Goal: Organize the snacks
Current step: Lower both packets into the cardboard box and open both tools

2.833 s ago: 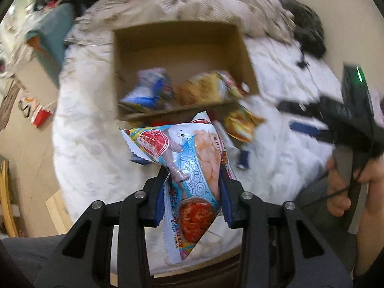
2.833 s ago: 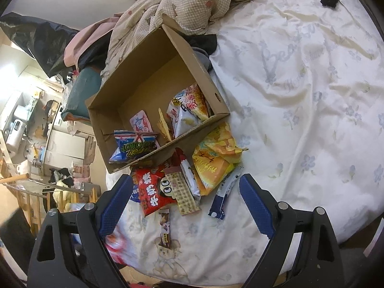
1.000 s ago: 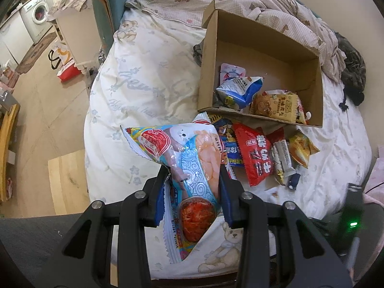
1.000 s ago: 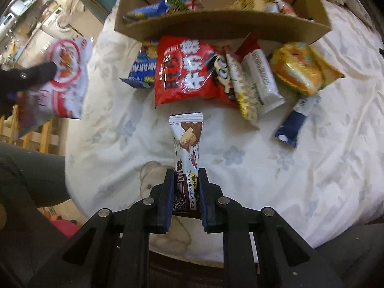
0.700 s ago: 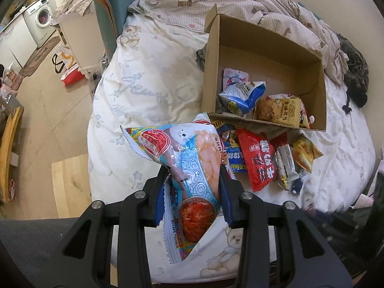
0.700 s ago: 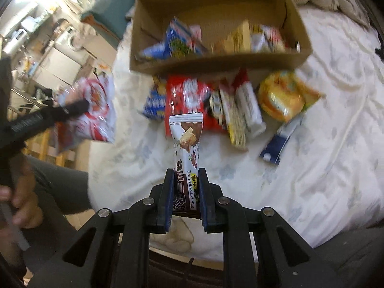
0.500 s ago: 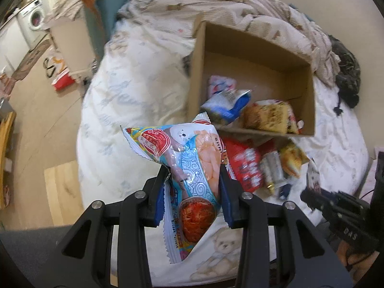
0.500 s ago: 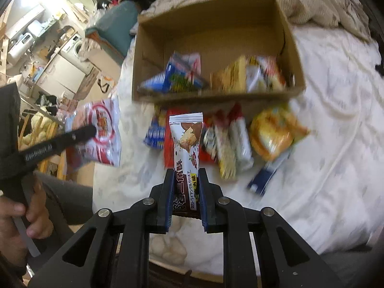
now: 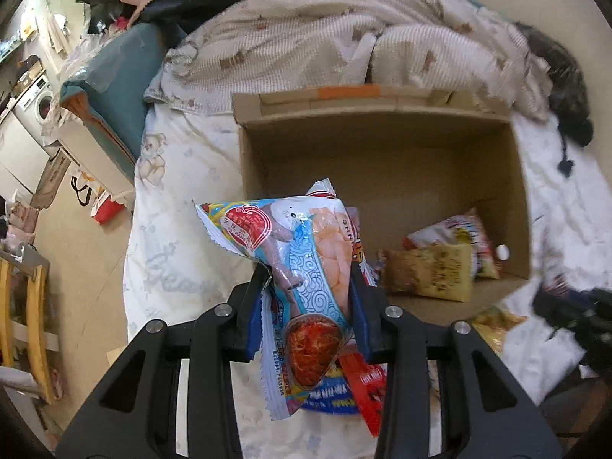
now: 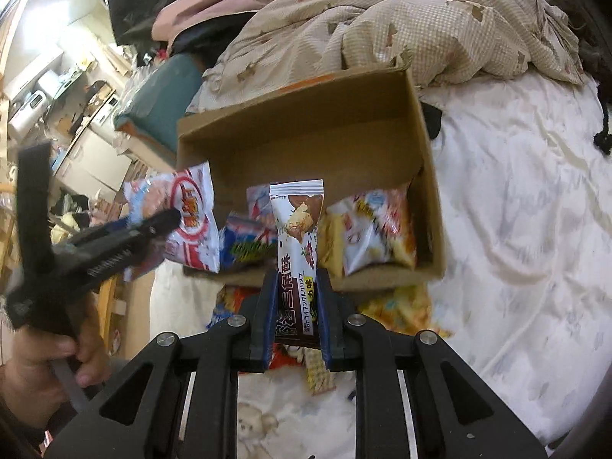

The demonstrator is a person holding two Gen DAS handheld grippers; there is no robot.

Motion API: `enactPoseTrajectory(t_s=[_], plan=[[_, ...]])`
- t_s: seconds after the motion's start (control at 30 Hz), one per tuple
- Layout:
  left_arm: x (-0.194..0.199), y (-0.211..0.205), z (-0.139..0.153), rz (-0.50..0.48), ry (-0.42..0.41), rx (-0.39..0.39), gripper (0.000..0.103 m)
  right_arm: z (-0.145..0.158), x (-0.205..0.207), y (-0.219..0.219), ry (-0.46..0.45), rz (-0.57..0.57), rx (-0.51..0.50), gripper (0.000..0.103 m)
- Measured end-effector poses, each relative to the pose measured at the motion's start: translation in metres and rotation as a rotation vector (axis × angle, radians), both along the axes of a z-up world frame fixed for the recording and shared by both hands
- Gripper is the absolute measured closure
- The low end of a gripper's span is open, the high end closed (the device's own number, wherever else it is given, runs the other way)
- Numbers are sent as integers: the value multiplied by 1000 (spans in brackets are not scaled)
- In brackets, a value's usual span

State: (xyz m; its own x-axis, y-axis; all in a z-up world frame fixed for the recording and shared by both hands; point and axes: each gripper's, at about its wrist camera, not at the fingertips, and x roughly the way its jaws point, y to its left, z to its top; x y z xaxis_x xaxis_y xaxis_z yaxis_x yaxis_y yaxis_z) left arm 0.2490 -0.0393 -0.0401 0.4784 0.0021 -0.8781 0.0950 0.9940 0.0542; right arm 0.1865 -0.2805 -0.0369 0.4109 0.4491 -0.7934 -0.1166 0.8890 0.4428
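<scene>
Here, left to right:
Floor side: a washing machine (image 9: 38, 101) and wooden chair legs (image 9: 36, 329) stand at the far left of the left wrist view, well apart from the bed.
Left hand: a hand (image 10: 49, 359) grips the black handle of the left gripper (image 9: 308, 287), seen at the left edge of the right wrist view.
Left fingers: narrow, clamped on the shrimp chip bag (image 9: 302, 267); the blue pads press both sides of its lower half, and the bag stands upright over the near left corner of the cardboard box (image 9: 382, 176).
Box: open-topped, resting on the white bedsheet (image 10: 516, 210) with the beige quilt (image 10: 440, 19) bunched behind it; a yellow packet (image 9: 432, 271) and other wrappers lie in its near right part.
Right fingers: the right gripper (image 10: 296, 306) is nearly closed, pinching the chocolate bar (image 10: 296, 225) by its lower end; the bar points up in front of the box's near wall.
Loose snacks: several packets (image 10: 394, 306) lie on the sheet just before the box, partly hidden by the grippers.
</scene>
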Motion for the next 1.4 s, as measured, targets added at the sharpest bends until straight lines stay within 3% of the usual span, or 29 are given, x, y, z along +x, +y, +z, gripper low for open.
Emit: enactPoseTrajectory(t_s=[0.23, 0.33, 0.47, 0.67, 0.9, 0.97, 1.03, 1.13, 1.17, 1.2, 1.4], plan=[[28, -24, -7, -49, -67, -20, 69, -11, 34, -10, 18, -38, 7, 84], [40, -46, -8, -112, -110, 26, 69, -13, 47, -13, 20, -50, 11, 84], [59, -51, -29, -97, -70, 65, 69, -21, 64, -11, 33, -43, -11, 84], [63, -44, -31, -101, -66, 5, 68, -50, 91, -6, 101, -31, -12, 84], [63, -40, -28, -100, -45, -50, 66, -57, 111, 1, 111, -34, 56, 80], [63, -41, -28, -107, -29, -55, 62, -57, 112, 1, 105, -38, 63, 80], [62, -42, -28, -111, -15, -57, 35, -55, 112, 1, 103, -36, 60, 78], [57, -40, -25, -97, -16, -68, 19, -50, 110, -5, 89, -50, 64, 60], [55, -40, -24, -98, -12, -72, 18, -46, 108, -9, 75, -63, 74, 49], [53, -40, -23, -96, -2, -71, 17, -43, 107, -12, 65, -71, 78, 46], [42, -23, -3, -43, -14, -113, 17, -24, 97, -26, 32, -91, 116, 46]])
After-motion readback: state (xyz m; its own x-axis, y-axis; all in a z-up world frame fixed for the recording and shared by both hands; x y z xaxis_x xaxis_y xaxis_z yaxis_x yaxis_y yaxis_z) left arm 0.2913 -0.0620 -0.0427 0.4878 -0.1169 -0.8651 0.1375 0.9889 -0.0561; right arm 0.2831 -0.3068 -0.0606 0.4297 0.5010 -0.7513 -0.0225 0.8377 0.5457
